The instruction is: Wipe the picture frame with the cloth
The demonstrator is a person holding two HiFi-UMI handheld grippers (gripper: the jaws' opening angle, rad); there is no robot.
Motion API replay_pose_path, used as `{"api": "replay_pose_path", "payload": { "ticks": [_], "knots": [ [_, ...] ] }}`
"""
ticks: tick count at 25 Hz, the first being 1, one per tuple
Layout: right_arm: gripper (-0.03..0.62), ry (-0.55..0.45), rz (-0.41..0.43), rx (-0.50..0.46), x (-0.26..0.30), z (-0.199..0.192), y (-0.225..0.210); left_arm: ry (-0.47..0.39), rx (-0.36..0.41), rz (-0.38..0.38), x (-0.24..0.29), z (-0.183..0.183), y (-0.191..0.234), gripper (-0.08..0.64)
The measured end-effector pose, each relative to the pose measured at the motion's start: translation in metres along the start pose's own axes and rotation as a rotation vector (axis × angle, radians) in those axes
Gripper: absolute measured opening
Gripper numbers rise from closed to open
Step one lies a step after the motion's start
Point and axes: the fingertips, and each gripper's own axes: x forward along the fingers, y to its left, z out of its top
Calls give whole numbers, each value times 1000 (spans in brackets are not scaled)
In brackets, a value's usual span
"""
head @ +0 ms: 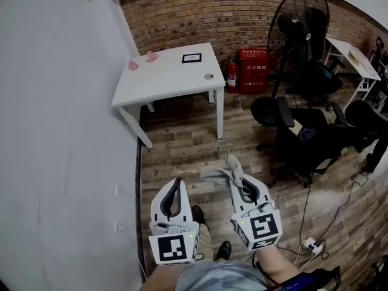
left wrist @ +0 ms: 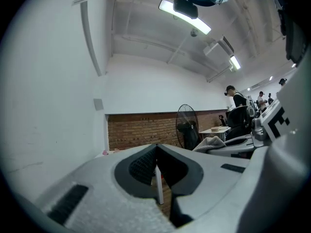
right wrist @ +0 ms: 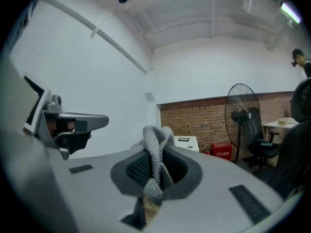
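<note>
The task was only at its start. No wiping was done yet, as far as the views showed. The plain white wall (head: 60, 132) ran close along the person's left side, so there was little room there. The left gripper (head: 177, 180) was held level, its jaws pressed together with nothing between them. Ahead of it stood the white rectangular table (head: 170, 80) against the wall. The small black-edged picture frame (head: 191, 57) lay flat near the table's far edge, well apart from both grippers.

The right gripper (head: 237, 177) was clamped on the grey knitted cloth (head: 218, 173), and a loose end hung out past the jaw tips. So the cloth was already in hand. What was left was to walk to the table, bring the cloth to the frame and wipe it.

The brown wooden floor (head: 182, 144) between the person and the table looked open. On the right, the black standing fan (head: 301, 23) and the black office chairs (head: 303, 144) crowded the room. The table's near corner probably needed some care.
</note>
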Motion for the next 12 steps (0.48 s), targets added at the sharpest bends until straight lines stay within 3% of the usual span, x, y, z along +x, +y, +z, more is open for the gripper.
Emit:
{"api": "replay_pose_path", "payload": {
  "ticks": [12],
  "knots": [
    [29, 73, -21, 7, 143, -24, -49, 57, -51, -38, 146, -52, 52, 8]
  ]
}}
